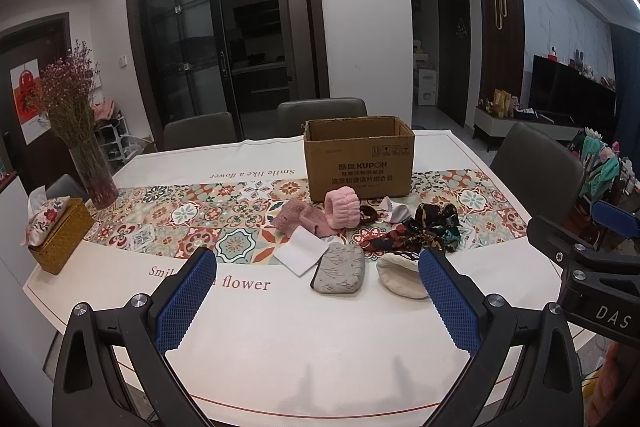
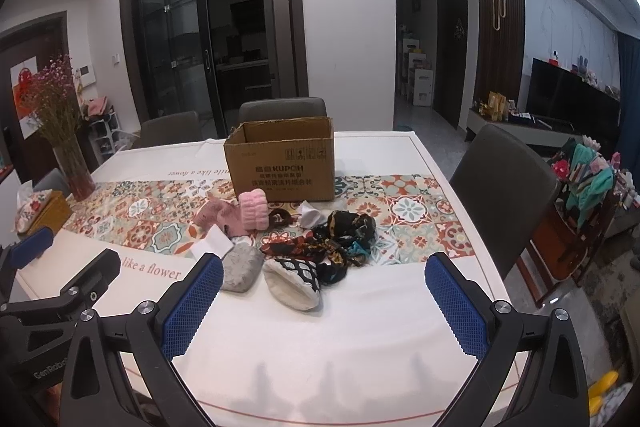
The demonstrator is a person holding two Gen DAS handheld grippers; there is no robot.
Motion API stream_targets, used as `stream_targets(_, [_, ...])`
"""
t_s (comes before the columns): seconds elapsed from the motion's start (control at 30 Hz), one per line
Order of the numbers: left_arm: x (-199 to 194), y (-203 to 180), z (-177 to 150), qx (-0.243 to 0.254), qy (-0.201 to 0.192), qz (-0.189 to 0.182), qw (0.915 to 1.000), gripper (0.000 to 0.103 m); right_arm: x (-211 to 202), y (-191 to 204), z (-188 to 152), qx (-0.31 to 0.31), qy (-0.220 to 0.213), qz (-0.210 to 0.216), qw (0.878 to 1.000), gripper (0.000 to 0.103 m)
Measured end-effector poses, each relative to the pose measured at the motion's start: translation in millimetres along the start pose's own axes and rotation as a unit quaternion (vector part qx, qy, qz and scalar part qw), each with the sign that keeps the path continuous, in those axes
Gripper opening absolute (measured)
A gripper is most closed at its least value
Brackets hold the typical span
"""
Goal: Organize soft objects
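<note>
Both the left tongs (image 1: 316,301) and the right tongs (image 2: 324,303) hover spread wide and empty above the surface (image 1: 280,359), short of the soft objects (image 2: 304,247) heaped on the patterned runner (image 1: 180,223) just before an open cardboard box (image 1: 358,159).

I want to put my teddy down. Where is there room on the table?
Bare white cloth lies between the grippers and the grey pouch. More lies left, toward the tissue box. It is crowded before the cardboard box, where the soft things pile.
</note>
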State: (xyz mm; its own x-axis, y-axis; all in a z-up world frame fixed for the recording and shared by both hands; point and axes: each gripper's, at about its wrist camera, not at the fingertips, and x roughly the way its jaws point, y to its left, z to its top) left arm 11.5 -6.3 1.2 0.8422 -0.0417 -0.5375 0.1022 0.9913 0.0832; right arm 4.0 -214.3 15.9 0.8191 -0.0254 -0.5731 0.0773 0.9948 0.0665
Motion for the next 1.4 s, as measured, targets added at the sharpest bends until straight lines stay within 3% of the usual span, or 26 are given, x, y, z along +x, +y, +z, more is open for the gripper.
stream_targets(0.63, [79.3, 11.7, -4.9, 0.034, 0.041, -0.03, 0.9982, 0.097, 78.8, 18.5, 0.5, 0.013, 0.075, 0.008, 0.997, 0.102])
stream_targets(1.03, [148.0, 24.6, -8.1, 0.077, 0.078, -0.077, 0.991, 0.092, 141.9, 39.4, 0.7, 0.037, 0.127, 0.001, 0.991, 0.102])
stream_targets(1.4, [199.0, 14.8, -31.4, 0.103, 0.115, -0.116, 0.9813, 0.082, 192.5, 37.7, -11.3, 0.086, 0.171, -0.014, 0.981, 0.101])
